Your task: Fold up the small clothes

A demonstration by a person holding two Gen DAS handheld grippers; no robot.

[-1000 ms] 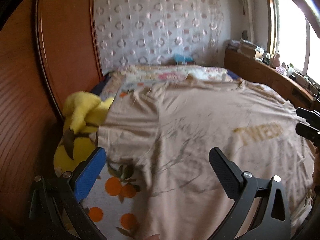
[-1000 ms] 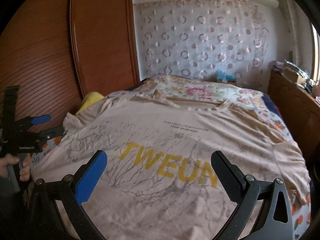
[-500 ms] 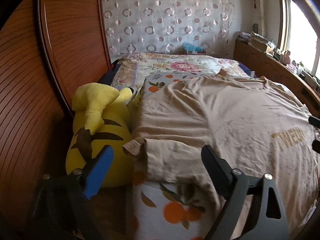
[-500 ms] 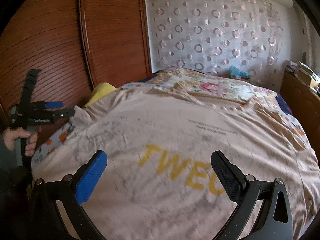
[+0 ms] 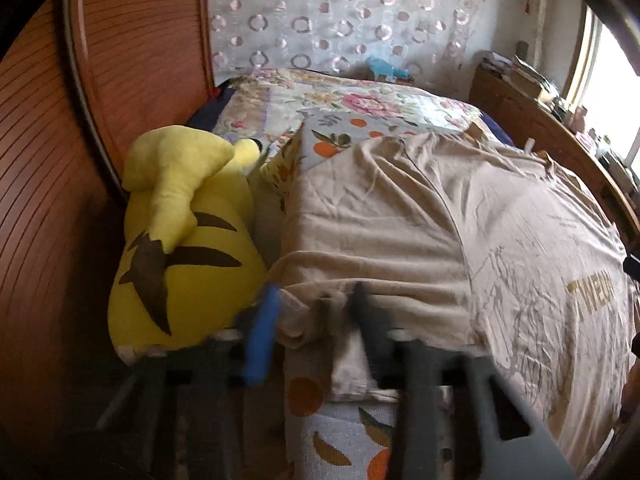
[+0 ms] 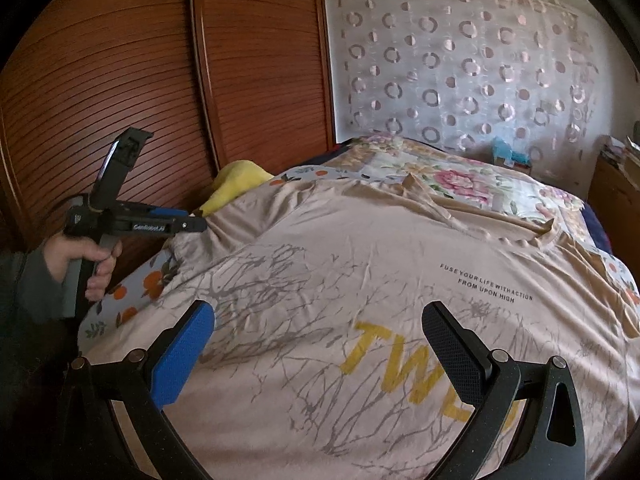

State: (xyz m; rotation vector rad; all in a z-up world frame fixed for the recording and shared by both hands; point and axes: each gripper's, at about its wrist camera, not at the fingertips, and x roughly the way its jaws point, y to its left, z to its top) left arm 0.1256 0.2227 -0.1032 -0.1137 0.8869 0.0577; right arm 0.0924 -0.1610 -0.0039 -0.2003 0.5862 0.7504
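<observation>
Compared with a second ago, the left tongs (image 5: 316,320) have been carried off the shirt's middle to its sleeve at the bed's left edge, and their jaws have just been closing; a bunched fold of the sleeve hem (image 5: 308,312) is now seen between the blue and black pads, though blur hides whether it is pressed tight. The right tongs (image 6: 320,344) have kept their place and are spread wide above the print, nothing between the pads. The beige T-shirt (image 6: 360,260) is spread flat, print up, over the orange-patterned bedspread (image 5: 340,444) on the bed. Its long axis runs from the hem near the cameras to the collar at the far end, toward the floral quilt (image 6: 460,176). A yellow plush toy (image 5: 180,240) is wedged beside the gripped sleeve, against the wooden wardrobe (image 6: 140,80).
</observation>
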